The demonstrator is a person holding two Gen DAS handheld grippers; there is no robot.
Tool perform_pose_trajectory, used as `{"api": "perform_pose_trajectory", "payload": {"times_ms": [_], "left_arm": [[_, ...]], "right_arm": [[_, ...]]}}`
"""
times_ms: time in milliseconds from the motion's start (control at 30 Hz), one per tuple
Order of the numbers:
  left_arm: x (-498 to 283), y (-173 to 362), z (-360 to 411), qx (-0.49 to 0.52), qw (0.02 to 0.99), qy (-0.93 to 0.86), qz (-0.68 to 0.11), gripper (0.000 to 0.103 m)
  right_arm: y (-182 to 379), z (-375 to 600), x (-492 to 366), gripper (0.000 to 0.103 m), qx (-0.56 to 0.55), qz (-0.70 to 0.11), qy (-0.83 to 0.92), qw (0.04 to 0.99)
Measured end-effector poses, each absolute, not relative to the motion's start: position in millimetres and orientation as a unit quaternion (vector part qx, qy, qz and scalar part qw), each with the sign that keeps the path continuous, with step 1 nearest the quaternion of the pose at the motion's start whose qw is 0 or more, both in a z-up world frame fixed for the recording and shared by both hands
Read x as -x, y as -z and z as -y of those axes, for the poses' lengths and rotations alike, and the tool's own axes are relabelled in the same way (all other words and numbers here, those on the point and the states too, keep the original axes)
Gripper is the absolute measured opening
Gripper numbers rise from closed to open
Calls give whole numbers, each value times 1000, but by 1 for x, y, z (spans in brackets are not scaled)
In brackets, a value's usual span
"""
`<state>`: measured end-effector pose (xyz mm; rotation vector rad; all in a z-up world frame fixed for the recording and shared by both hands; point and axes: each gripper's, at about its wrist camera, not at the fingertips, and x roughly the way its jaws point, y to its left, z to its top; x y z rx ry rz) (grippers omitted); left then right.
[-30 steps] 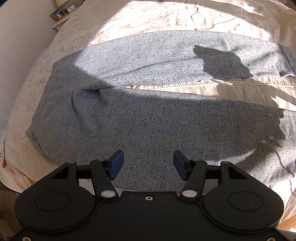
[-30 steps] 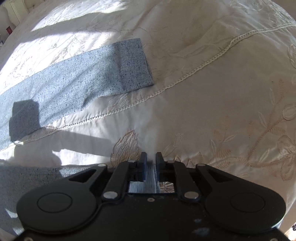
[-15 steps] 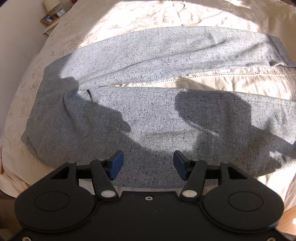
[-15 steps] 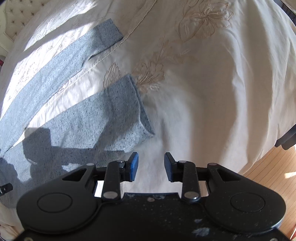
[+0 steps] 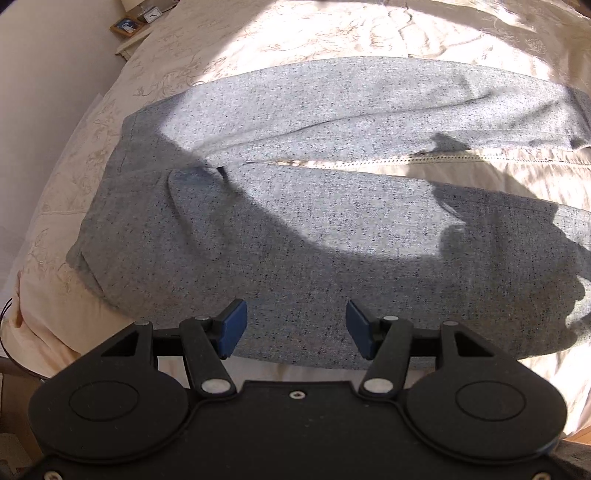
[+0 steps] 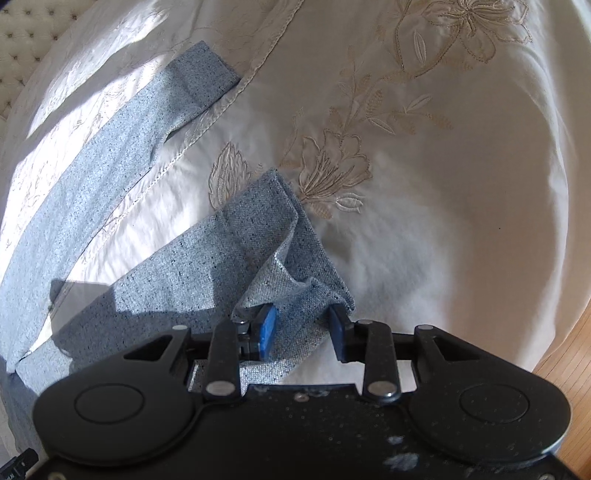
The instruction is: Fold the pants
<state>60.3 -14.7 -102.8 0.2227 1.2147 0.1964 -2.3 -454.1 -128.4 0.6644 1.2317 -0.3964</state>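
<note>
Grey speckled pants (image 5: 295, 206) lie spread flat on the bed, waist to the left, two legs running right with a gap between them. My left gripper (image 5: 293, 330) is open and empty, hovering over the near leg's thigh by its front edge. In the right wrist view, the near leg's cuff (image 6: 291, 266) is rumpled and lifted, and it lies between the open fingers of my right gripper (image 6: 303, 332). The pads are not pressed on the cloth. The far leg (image 6: 122, 147) lies flat at upper left.
The pants rest on a cream embroidered bedspread (image 6: 424, 155). A nightstand with a framed photo and a clock (image 5: 136, 22) stands at the far left. The bed's edge and wooden floor (image 6: 569, 350) show at the right.
My right gripper moved forward onto the near leg's cuff, which has bunched up between its fingers. The left gripper view shifted slightly; it stays open.
</note>
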Motion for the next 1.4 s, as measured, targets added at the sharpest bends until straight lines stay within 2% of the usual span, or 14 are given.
{"api": "perform_pose_trajectory", "payload": {"times_ms": [33,200,300,400,467,533,600,867,1200,1267,1300,1400], "left_arm": [[-59,103,7,-102,811,-99,-568,63],[-64,106,-36,-93,806,-135,-569,63],[-68,109,-69,-80,805,-157,-567,63],[-73,117,-99,-71,796,-174,-575,63],[-78,122,-114,-69,792,-180,-580,63],[-82,128,-125,-68,788,-188,-582,63],[-87,132,-133,-65,785,-186,-588,63],[-93,137,-137,-75,789,-156,-590,63],[-89,144,-159,-60,778,-158,-606,63],[-89,145,-164,-57,777,-162,-606,63],[-89,145,-166,-54,777,-163,-606,63],[-87,145,-174,-43,780,-160,-604,63]], "right_arm": [[128,451,0,6,-294,-565,179,750],[106,440,8,1,-233,-573,194,762],[91,448,22,1,-152,-564,262,768],[89,481,41,1,-201,-561,278,753],[82,490,48,5,-246,-545,266,756],[72,480,48,22,-252,-530,251,770],[69,463,44,33,-254,-527,227,778],[111,399,30,36,-301,-577,221,726],[137,406,10,38,-372,-546,263,703],[139,409,11,31,-389,-531,265,705],[139,408,11,5,-392,-530,263,705],[119,402,9,3,-369,-522,257,725]]}}
